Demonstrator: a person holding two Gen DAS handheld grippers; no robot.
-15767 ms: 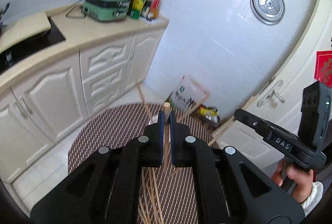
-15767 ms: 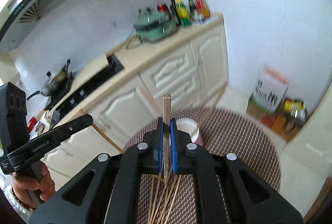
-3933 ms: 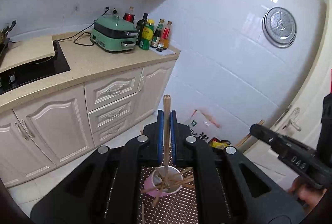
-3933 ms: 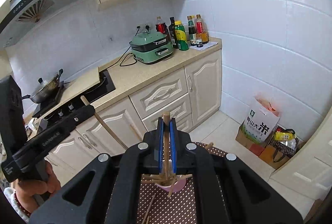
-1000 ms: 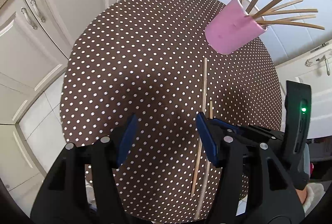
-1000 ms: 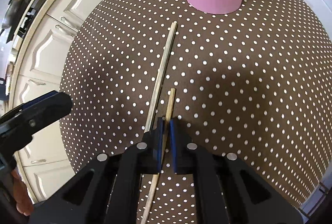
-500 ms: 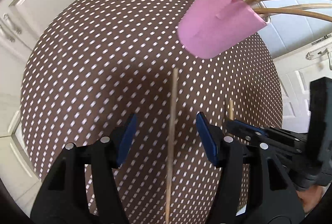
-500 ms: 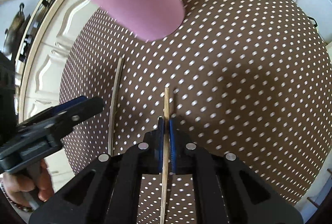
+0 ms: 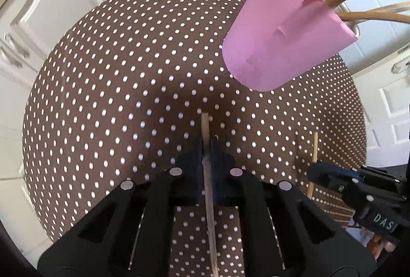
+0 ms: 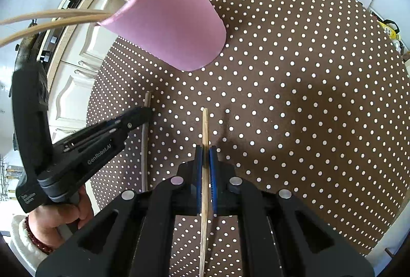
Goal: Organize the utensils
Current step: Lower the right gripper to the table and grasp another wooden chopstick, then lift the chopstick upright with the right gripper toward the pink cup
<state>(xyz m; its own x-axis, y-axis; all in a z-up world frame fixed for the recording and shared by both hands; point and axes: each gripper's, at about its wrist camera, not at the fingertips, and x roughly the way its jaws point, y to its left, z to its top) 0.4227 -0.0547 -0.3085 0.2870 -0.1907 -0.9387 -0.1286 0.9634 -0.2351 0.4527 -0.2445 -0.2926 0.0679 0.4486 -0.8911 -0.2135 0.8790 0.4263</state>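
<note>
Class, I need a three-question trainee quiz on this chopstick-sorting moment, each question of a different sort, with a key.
1. True or false: the left hand-held gripper is shut on a chopstick.
2. Multiple choice: the pink cup is (A) lying on its side, (B) standing on the dotted tablecloth with chopsticks in it, (C) held by a gripper.
3. Fill in: the right hand-held gripper grips one ____.

Key: 1 true. 2 B. 3 chopstick; its far end points toward the cup.
</note>
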